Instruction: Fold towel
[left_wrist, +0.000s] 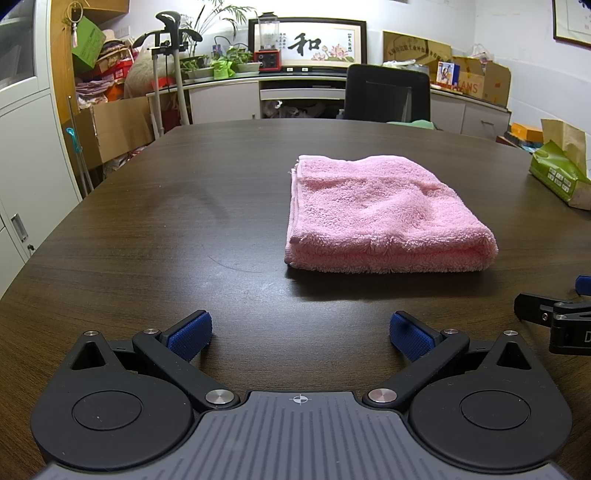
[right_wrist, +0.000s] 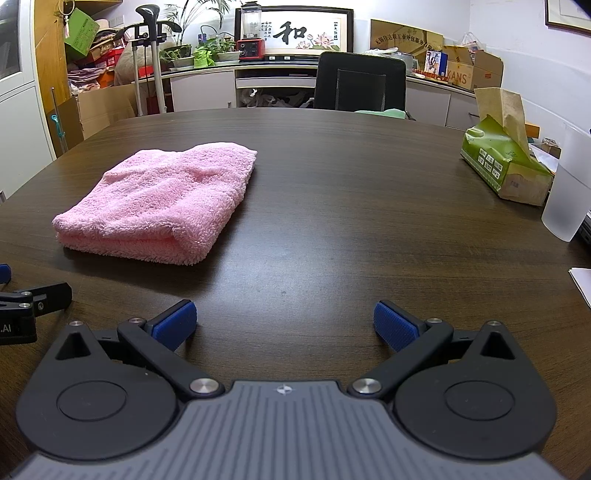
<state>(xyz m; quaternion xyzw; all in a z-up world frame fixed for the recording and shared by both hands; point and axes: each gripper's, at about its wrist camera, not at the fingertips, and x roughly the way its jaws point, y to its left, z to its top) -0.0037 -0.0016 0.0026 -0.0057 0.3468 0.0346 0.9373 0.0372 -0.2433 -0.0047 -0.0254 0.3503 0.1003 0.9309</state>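
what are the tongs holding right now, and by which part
Nothing. The left tongs and right tongs are both open and empty; the folded pink towel lies untouched on the table.

Black linkage arms, blue ribbed fingers — silver screws, grey ridged base

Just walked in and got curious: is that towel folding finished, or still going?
It looks done, or nearly. The towel lies on the table as a neat layered stack, folded edge showing. Nothing is in hand: the left gripper and right gripper are both open, short of the towel. At most, another fold could remain.
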